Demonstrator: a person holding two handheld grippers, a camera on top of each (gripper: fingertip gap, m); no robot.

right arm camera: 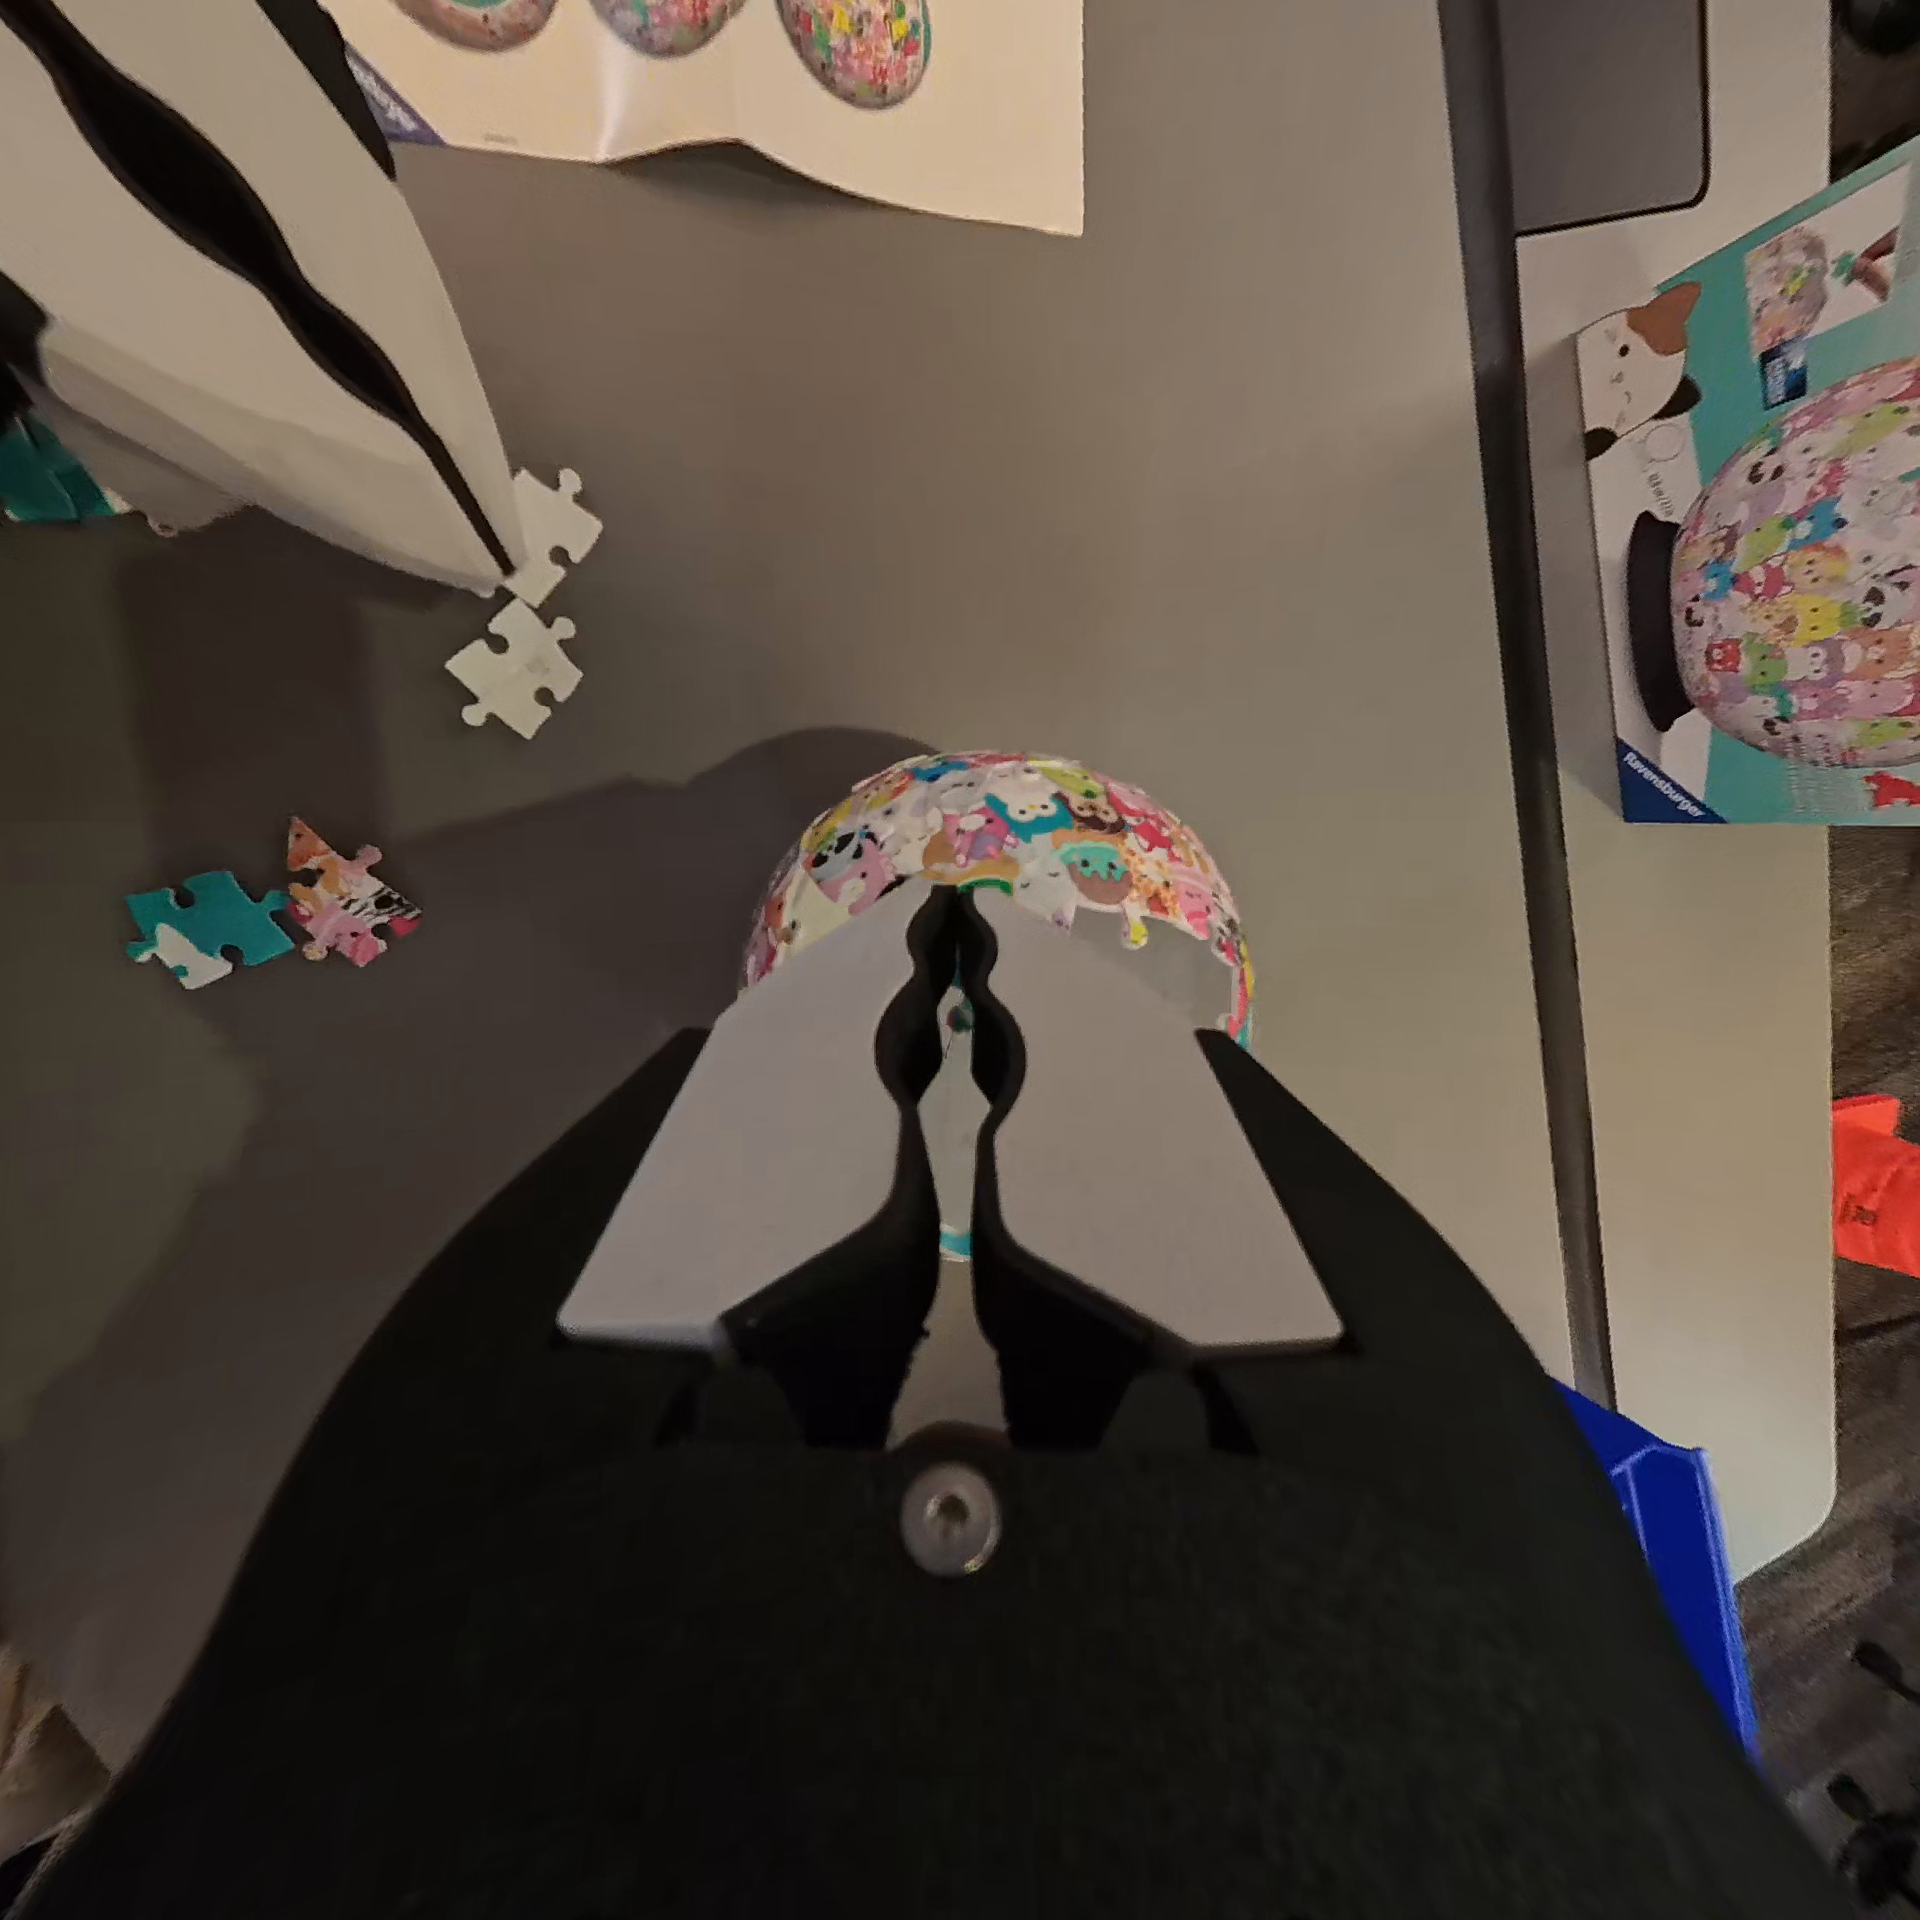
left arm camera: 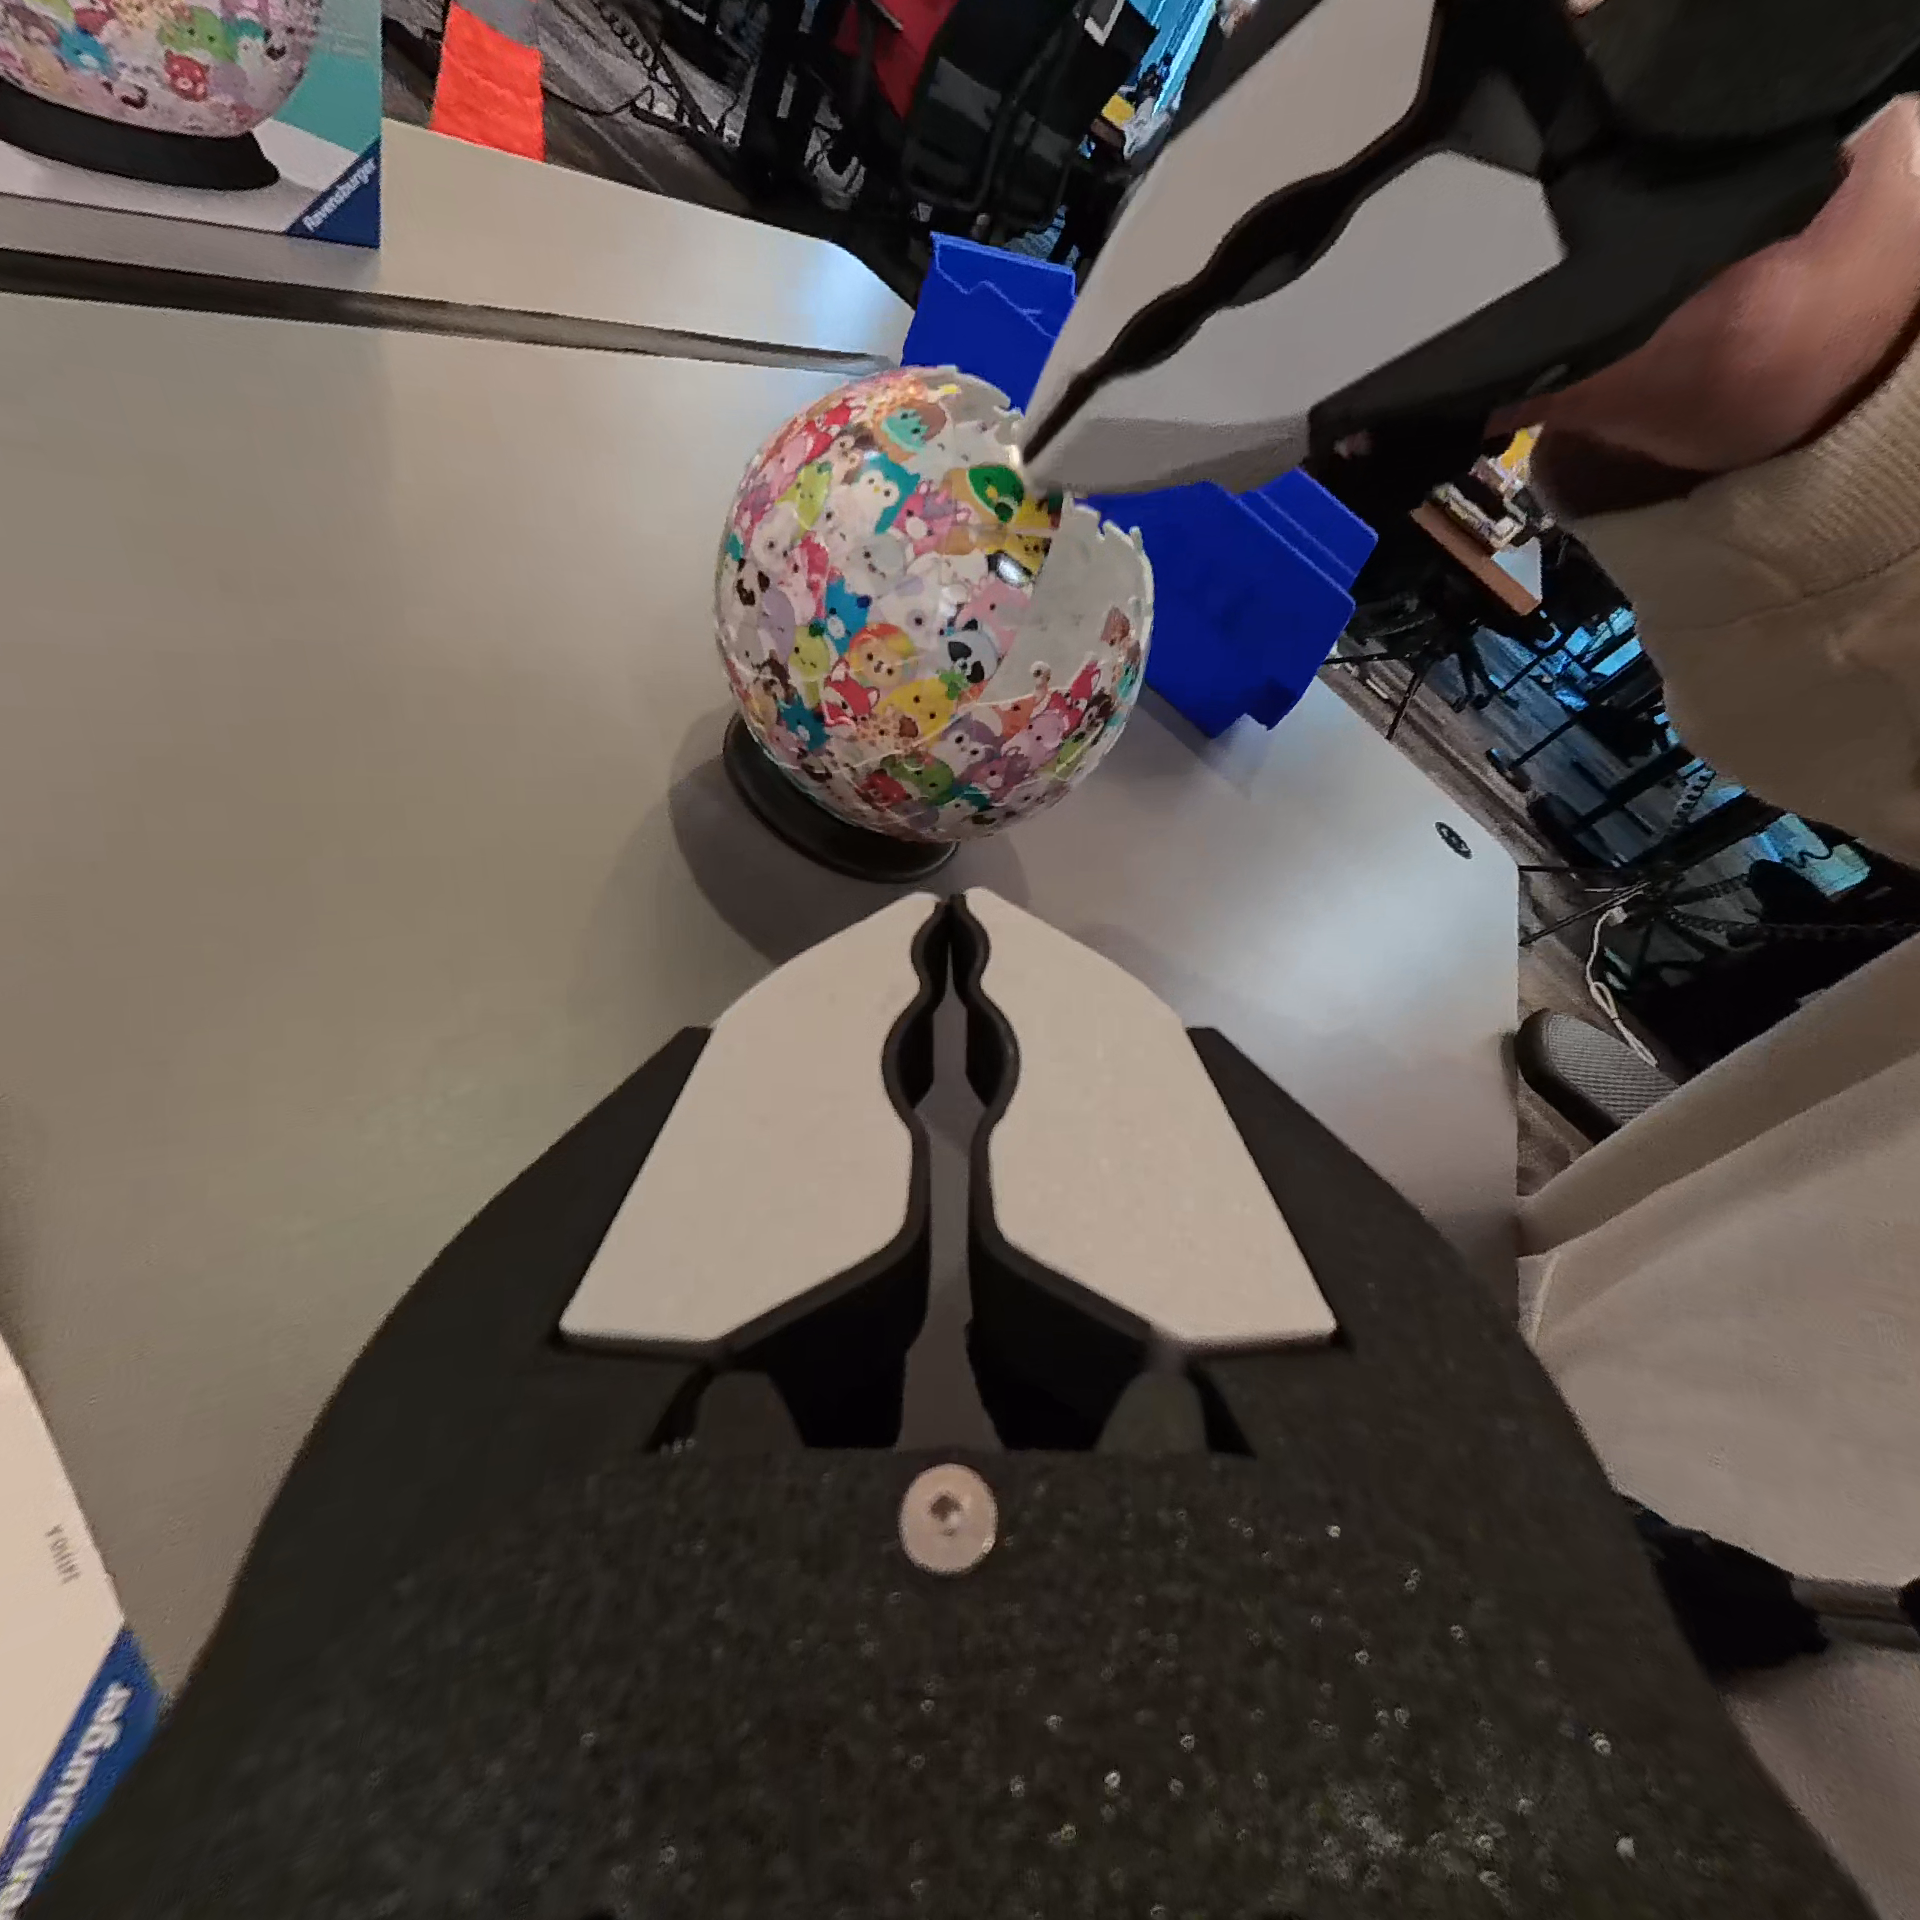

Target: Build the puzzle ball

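Puzzle ball [left arm camera: 930, 613] on black stand [left arm camera: 821, 821], gap at top right. Right gripper [left arm camera: 1031, 449] closed, tips at gap edge. Left gripper [left arm camera: 951, 906] closed, empty, near side of ball.

A puzzle box [right arm camera: 1766, 582] and a leaflet [right arm camera: 831, 94] bear print, not repeated here.

Holds the left gripper [left arm camera: 951, 914] low, pointing at the puzzle ball [left arm camera: 914, 623] but stopping short of it, fingers pressed together at the tips with only the wavy inner gap showing behind them. Slants the right gripper [left arm camera: 1034, 457] down from above the ball, tips closed and touching the jagged rim of its opening. Grips that gripper's black body with a hand [left arm camera: 1714, 343], cream sleeve [left arm camera: 1829, 499] at the wrist.
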